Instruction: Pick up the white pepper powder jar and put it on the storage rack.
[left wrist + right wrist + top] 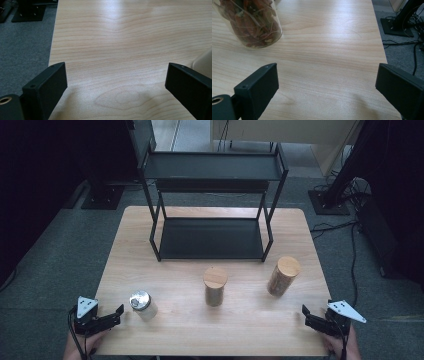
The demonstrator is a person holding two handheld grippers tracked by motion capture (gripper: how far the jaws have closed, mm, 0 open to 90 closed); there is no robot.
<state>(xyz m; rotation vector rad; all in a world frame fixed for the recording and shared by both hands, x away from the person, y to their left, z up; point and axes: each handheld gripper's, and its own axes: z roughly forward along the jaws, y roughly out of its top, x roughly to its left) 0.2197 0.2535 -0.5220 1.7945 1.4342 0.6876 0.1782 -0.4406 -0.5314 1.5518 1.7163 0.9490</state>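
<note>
Table (250,320) – right gripper view shows jar's (252,22) chillies.

Three jars stand in a row across the table (165,340) middle: a metal-lidded jar (143,305) near the left gripper (112,316), a wooden-lidded jar (215,286) at centre, another wooden-lidded jar (283,275) at right. Wide gaps separate them. Behind, the black two-tier shelf (210,238) blocks the far side; its lower tier is bare.

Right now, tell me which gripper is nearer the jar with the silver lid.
Left. The left gripper sits just beside the jar with the silver lid, at its left; the right gripper is far across the table.
</note>
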